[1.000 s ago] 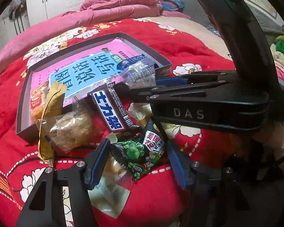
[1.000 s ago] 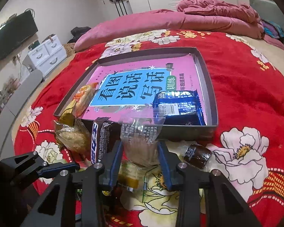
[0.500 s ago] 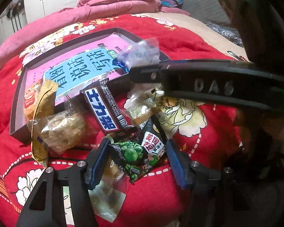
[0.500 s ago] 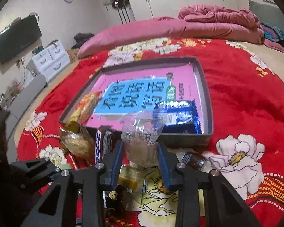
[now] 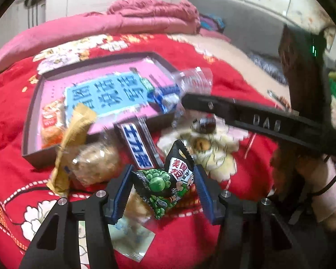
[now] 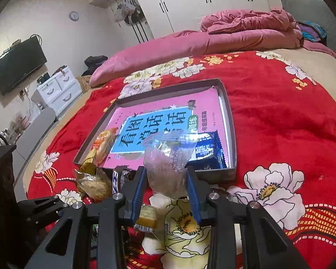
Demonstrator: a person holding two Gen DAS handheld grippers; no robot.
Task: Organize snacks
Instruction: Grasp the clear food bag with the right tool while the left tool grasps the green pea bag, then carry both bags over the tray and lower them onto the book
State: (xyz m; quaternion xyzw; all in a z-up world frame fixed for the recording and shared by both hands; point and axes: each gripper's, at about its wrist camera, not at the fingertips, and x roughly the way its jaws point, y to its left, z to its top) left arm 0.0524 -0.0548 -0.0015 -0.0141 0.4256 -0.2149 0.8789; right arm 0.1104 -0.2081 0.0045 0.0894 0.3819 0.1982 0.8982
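Note:
My right gripper (image 6: 165, 192) is shut on a clear bag of brown snack (image 6: 165, 168) and holds it above the near edge of the dark tray (image 6: 231, 134). The tray holds a pink and blue book (image 6: 159, 125), a blue packet (image 6: 209, 150) and an orange packet (image 6: 103, 143). My left gripper (image 5: 163, 190) is shut on a black and green pea packet (image 5: 165, 181), just above the bedspread. Near it lie a blue-labelled chocolate bar (image 5: 138, 145), a clear bag of crackers (image 5: 94, 163) and a small brown sweet (image 5: 205, 124). The right gripper and its bag (image 5: 190, 83) also show in the left wrist view.
The tray sits on a red flowered bedspread (image 6: 280, 116). A pink quilt (image 6: 212, 38) lies at the far end. Loose wrappers (image 5: 132, 235) lie under the left gripper. A white drawer unit (image 6: 58, 89) and a wall television (image 6: 18, 65) stand to the left of the bed.
My right gripper has lifted the clear bag off the pile and carried it up towards the tray. My left gripper has closed in on the pea packet and raised it slightly.

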